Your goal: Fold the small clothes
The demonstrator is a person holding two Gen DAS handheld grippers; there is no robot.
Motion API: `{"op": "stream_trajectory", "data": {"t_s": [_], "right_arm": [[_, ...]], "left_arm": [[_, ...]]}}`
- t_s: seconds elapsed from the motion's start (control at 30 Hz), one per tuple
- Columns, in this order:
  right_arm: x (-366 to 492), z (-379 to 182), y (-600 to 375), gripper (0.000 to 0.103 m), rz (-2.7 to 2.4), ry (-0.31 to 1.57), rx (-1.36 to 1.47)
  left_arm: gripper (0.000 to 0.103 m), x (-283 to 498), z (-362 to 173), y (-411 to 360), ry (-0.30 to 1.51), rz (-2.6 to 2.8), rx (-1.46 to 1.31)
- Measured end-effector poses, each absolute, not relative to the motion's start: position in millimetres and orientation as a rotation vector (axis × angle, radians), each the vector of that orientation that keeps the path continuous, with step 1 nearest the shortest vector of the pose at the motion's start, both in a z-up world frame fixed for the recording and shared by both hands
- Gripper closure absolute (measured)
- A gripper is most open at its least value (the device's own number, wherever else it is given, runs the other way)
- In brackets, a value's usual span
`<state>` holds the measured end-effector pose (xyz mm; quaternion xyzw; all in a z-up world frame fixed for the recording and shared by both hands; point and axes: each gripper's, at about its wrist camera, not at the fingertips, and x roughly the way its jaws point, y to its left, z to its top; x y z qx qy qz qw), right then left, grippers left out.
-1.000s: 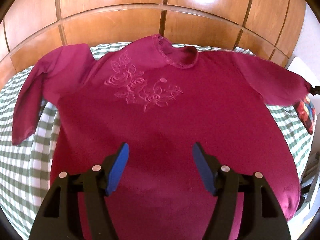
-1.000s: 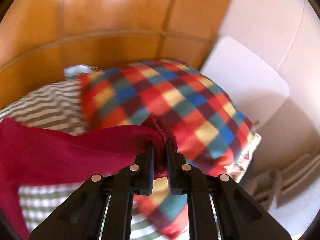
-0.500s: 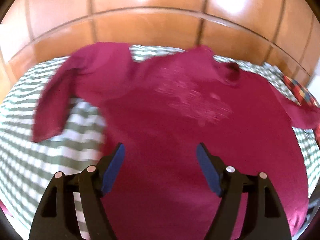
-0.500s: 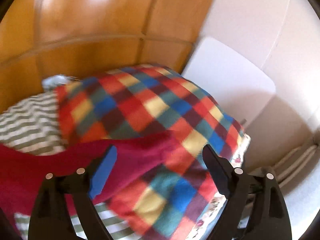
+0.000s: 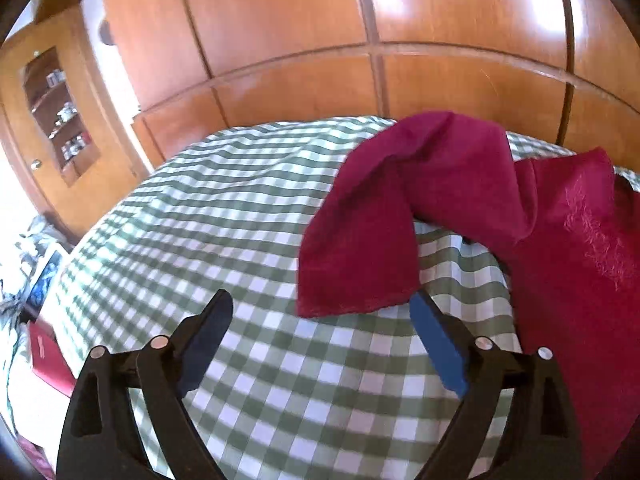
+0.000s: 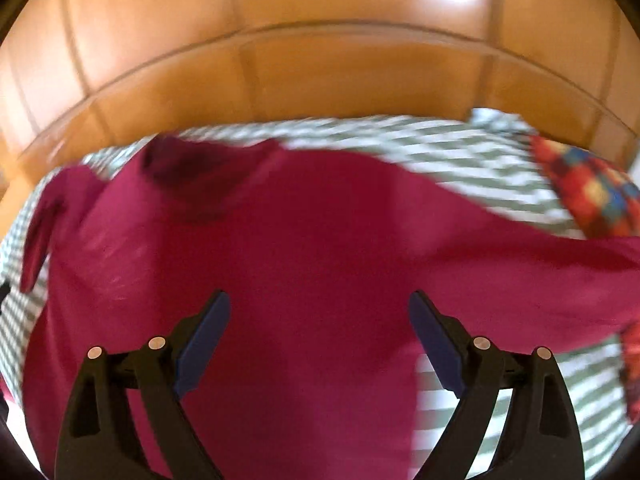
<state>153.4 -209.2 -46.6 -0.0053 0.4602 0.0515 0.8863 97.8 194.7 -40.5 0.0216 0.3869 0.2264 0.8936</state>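
Observation:
A magenta long-sleeved shirt (image 6: 300, 240) lies flat, front up, on a green-and-white checked bed cover (image 5: 200, 220). In the left wrist view its left sleeve (image 5: 360, 248) bends toward me, the cuff edge lying just ahead of my left gripper (image 5: 320, 298). That gripper's jaws are opening, with only checked cloth between them. The embroidered chest (image 5: 592, 240) shows at the right edge. My right gripper (image 6: 319, 296) hovers over the shirt's body, its jaws wide and still opening, nothing pinched. The neck opening (image 6: 188, 168) is at the far left, and the right sleeve (image 6: 560, 272) runs off to the right.
A multicoloured checked pillow (image 6: 592, 192) lies at the bed's right end. Wooden panelling (image 5: 360, 40) rises behind the bed. A wooden cabinet with shelves (image 5: 52, 112) stands at far left. A red flat object (image 5: 48, 356) and clutter lie beside the bed's left edge.
My right gripper let go of the right sleeve's cuff, opened wide and swung left from the pillow to above the shirt's body. My left gripper swung left from the body to the left sleeve, jaws widening.

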Motion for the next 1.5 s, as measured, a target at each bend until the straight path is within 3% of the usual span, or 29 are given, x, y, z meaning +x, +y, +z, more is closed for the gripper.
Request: {"op": "stream_trajectory", "data": {"t_s": [0.1,0.23,0.27,0.3,0.37,0.4,0.7,0.83,1.0,1.23,1.33,1.37,1.4,1.5], "right_arm": [[155,-65,-163,0.014,0.147,0.944,-0.074],[156,-93,-143,0.013,0.139,0.971,-0.095],[155,-96,-143,0.012,0.14,0.96,-0.09],[154,-96,-145,0.011,0.144,0.958,-0.078],[155,-97,-147,0.01,0.149,0.969,-0.056],[155,-99,-147,0.009,0.148,0.969,-0.058],[154,-98,-148,0.009,0.146,0.96,-0.071],[154,-98,-148,0.009,0.146,0.956,-0.072],[155,-99,-148,0.009,0.144,0.955,-0.077],[154,-100,-146,0.008,0.134,0.952,-0.093],[154,-100,-146,0.008,0.132,0.951,-0.096],[155,-101,-146,0.008,0.132,0.951,-0.097],[155,-101,-146,0.008,0.131,0.952,-0.096],[155,-101,-146,0.007,0.129,0.951,-0.099]], "left_arm": [[0.011,119,-53,196,0.808,0.495,0.132],[0.011,143,-71,230,0.868,0.496,0.0],[0.02,146,-76,240,0.879,0.492,-0.05],[0.056,149,-81,253,0.896,0.468,-0.12],[0.095,152,-90,266,0.933,0.409,-0.231],[0.099,149,-88,269,0.918,0.398,-0.265],[0.1,89,36,315,0.716,0.253,-0.417],[0.1,91,70,350,0.737,0.308,-0.39],[0.1,146,49,396,0.872,0.505,-0.276],[0.099,205,-47,441,1.115,0.725,-0.225],[0.078,204,-68,453,1.149,0.795,-0.258],[0.053,200,-68,454,1.138,0.841,-0.235],[0.042,195,-64,454,1.107,0.887,-0.211],[0.045,167,-36,436,0.931,0.886,-0.203]]}}
